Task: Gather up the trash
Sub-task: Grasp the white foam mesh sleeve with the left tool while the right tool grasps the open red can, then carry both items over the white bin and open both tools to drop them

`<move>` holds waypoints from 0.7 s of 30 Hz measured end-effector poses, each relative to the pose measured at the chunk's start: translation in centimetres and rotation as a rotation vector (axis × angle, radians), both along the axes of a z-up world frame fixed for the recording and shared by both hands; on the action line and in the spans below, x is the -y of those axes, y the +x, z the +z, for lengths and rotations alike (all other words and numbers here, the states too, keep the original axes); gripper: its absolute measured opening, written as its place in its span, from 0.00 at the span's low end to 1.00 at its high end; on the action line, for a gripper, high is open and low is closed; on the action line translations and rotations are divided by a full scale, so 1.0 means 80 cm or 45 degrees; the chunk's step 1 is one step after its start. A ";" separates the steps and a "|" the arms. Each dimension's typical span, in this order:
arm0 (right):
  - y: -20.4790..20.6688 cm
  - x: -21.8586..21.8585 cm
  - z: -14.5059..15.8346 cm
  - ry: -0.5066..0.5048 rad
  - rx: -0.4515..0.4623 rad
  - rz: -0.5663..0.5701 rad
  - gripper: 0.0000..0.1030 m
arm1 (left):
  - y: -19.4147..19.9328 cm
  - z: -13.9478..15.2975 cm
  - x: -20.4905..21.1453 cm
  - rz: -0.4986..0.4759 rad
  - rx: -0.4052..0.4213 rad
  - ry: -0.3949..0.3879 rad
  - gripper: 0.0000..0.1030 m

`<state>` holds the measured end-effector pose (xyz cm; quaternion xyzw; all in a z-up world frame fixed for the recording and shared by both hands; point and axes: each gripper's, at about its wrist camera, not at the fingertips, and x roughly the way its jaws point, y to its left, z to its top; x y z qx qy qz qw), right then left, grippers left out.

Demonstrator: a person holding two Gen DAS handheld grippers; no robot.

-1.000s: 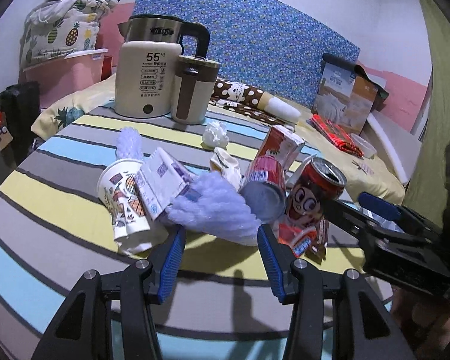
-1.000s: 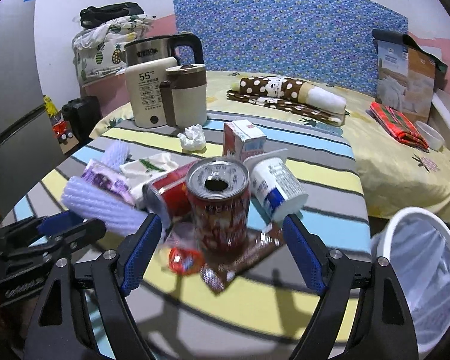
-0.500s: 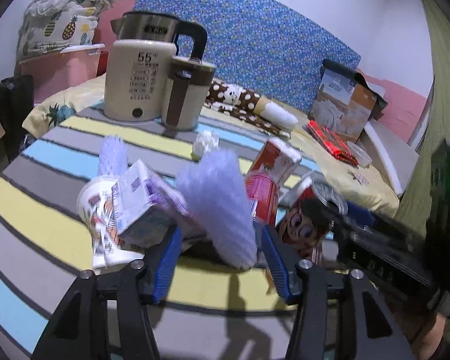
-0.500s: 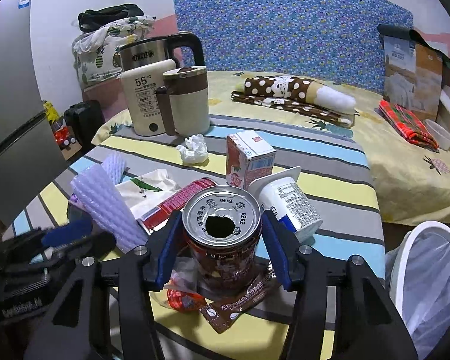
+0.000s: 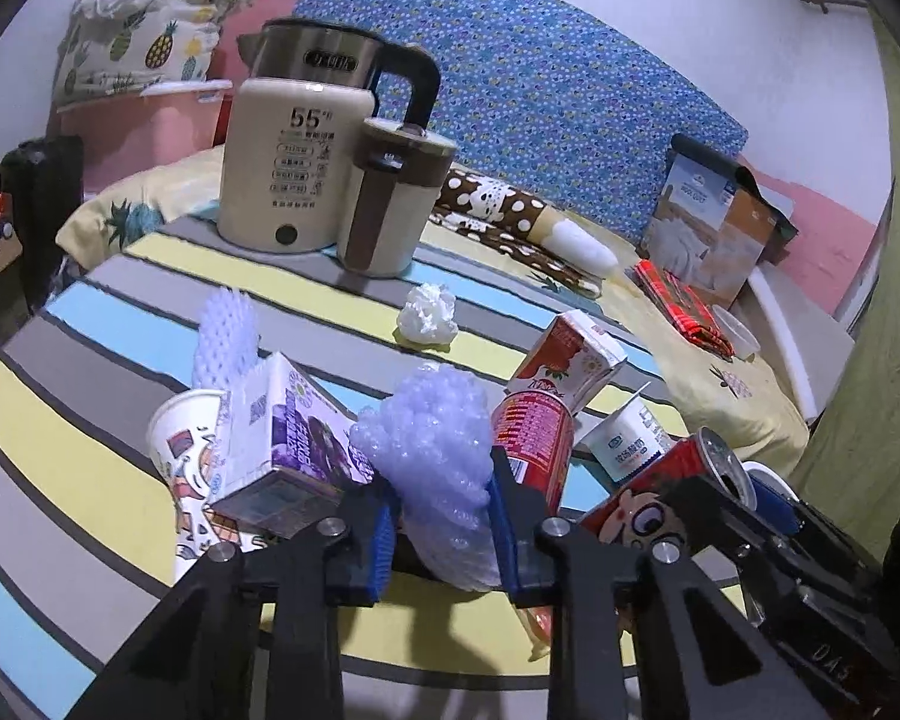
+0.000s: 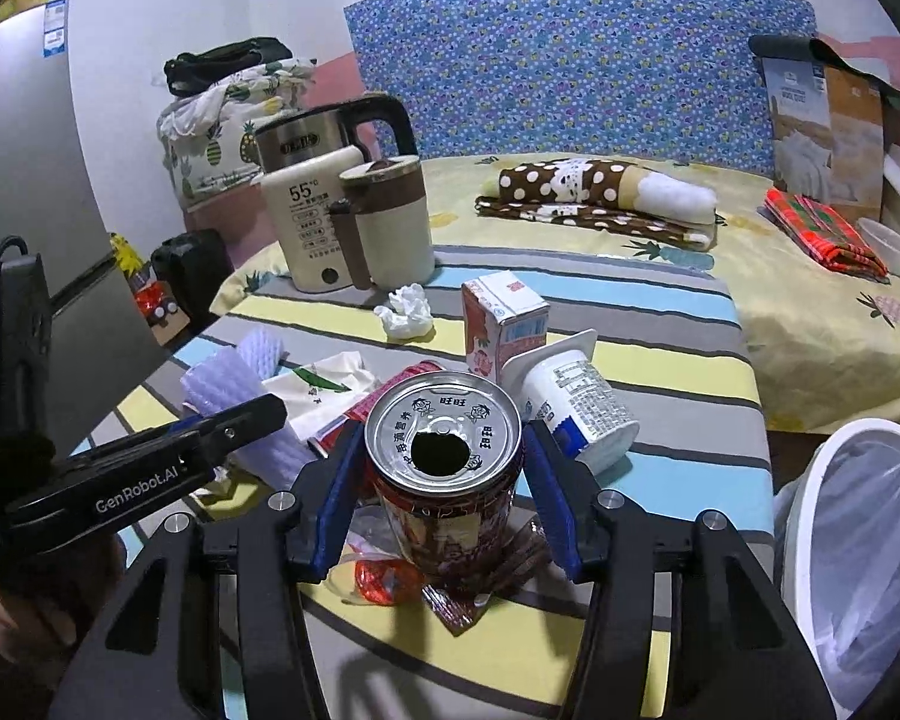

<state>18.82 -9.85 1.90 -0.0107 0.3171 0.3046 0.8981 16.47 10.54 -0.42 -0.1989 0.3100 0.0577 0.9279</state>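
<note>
Red drink can (image 6: 444, 480) standing upright at near edge of striped desk (image 6: 678, 372), right hand-held gripper (image 6: 444, 498) clamping its sides. Left hand-held gripper (image 5: 438, 516) closing on purple foam sleeve (image 5: 432, 456). Advice: lifting straight, keeping can level, swinging right toward lined bin (image 6: 810, 540).

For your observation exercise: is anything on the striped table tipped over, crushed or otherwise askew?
Yes. The yogurt cup lies on its side beside the upright red can; a purple carton leans tilted against a paper cup; crumpled tissue sits loose.
</note>
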 end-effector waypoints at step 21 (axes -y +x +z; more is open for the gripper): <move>-0.028 0.110 0.026 0.067 0.065 -0.260 0.53 | -0.019 0.079 0.110 -0.343 0.117 0.086 0.25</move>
